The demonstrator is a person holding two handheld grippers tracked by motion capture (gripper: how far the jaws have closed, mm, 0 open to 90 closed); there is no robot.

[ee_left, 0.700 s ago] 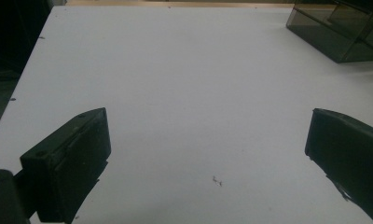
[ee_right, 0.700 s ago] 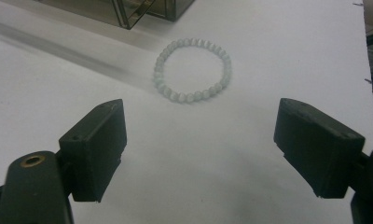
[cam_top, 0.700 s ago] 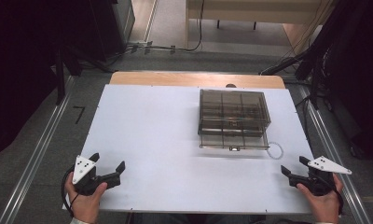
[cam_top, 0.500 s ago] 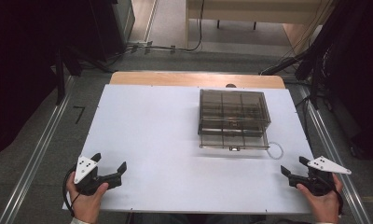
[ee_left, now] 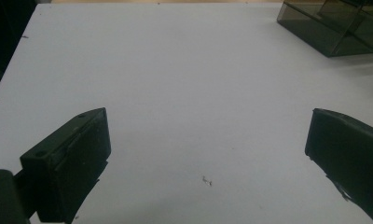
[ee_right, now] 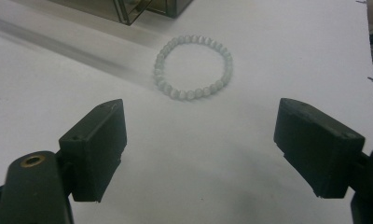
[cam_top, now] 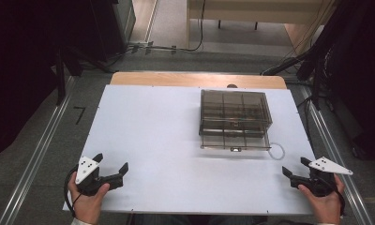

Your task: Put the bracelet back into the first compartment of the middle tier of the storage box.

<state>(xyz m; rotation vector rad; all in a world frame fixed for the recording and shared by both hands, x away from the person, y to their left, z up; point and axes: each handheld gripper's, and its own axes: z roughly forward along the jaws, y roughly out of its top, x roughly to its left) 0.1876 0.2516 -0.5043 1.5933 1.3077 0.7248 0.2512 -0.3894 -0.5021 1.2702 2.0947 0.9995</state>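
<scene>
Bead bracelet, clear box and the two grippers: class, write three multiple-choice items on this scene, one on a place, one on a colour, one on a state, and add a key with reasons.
1. Where does the bead bracelet lie?
A. on the white table by the near right corner of the box
B. inside the box
C. between the left gripper's jaws

2. What colour are the bracelet's beads?
A. bright red
B. pale whitish
C. black

3. How do the right gripper's jaws stand?
A. shut on the bracelet
B. shut on nothing
C. open, with bare table between them

Key: 1 A, as the high view shows the ring on the white table beside the smoky clear box. 2 B, as the right gripper view shows pale milky beads. 3 C, as the jaws stand wide apart short of the bracelet. The left gripper is open too.
</scene>
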